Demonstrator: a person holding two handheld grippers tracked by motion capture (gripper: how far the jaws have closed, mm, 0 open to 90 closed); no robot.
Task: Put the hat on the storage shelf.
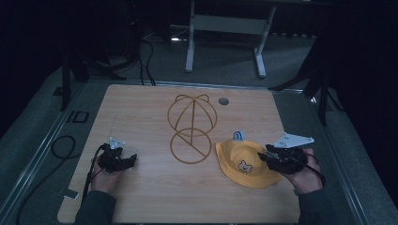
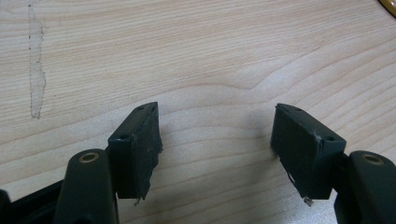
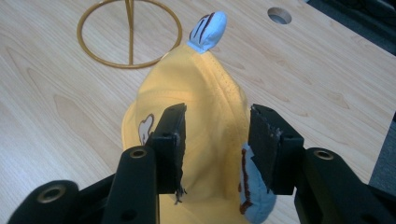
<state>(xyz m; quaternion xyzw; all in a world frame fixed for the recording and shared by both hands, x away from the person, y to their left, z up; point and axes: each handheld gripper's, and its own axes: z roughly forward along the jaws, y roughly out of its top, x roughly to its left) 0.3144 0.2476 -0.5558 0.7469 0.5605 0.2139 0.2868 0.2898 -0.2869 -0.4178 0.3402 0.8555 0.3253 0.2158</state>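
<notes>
Nearest the person's edge of the pale wooden table, the left gripper is resting low near the left edge, its jaws standing spread with nothing but bare wood grain between them in the left gripper view; it is sitting well apart from the work. Toward the right edge, the right gripper is hovering over the yellow cloth bucket hat with small blue ears and a bear patch on its front. Its jaws are standing spread, one on either side of the hat's raised crown, and the pads are not pressing the cloth as far as the right gripper view shows.

The hat is lying flat on the right half of the table, directly under and ahead of the right gripper, its length running away from the jaws toward one blue ear at its far end; the other ear is lying just beside the jaw on the right. The right hand is plainly the nearer one, so a pinch on the crown looks like its job.

Beyond the hat, toward the table's middle, a gold wire hat stand made of rings is lying, and a small round hole is sitting near the far edge.
</notes>
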